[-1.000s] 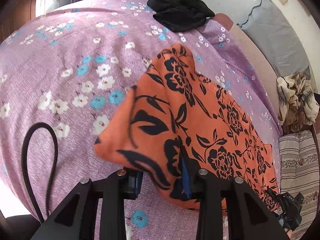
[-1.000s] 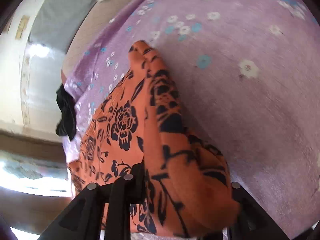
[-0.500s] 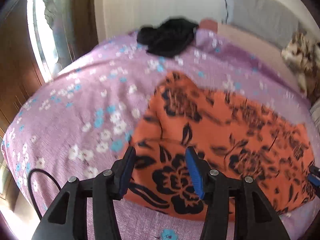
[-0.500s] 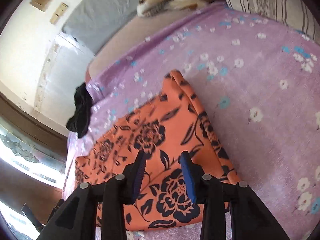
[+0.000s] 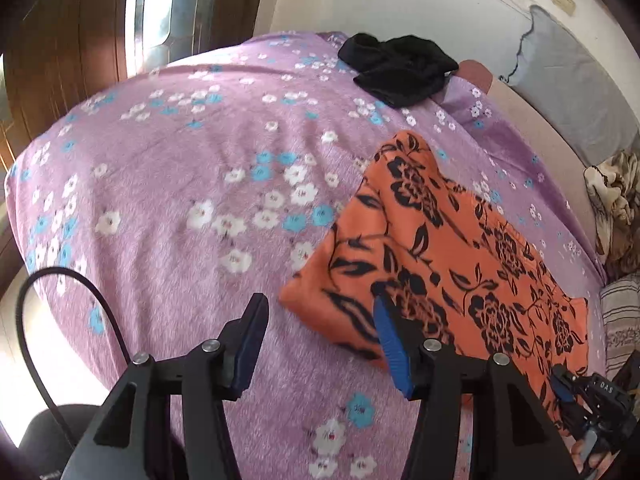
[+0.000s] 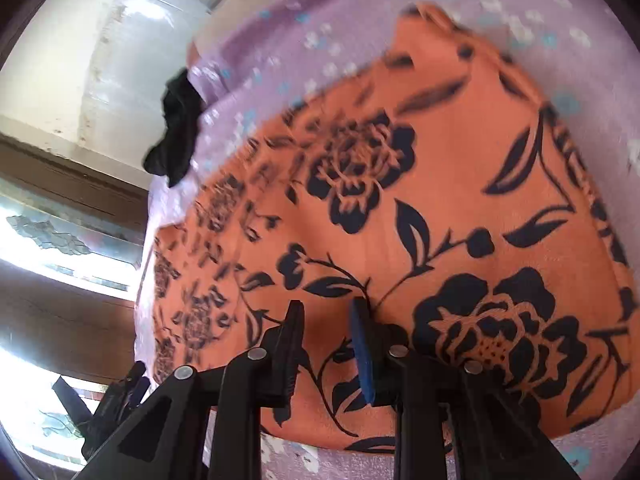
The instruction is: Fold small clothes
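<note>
Bedroom, floral bedspread (image 5: pixel 200 184), pillow (image 5: pixel 576 80)

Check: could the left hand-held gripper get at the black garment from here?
Probably yes. The black garment lies far across the purple bedspread, with nothing between; the left hand-held gripper holds nothing.
</note>
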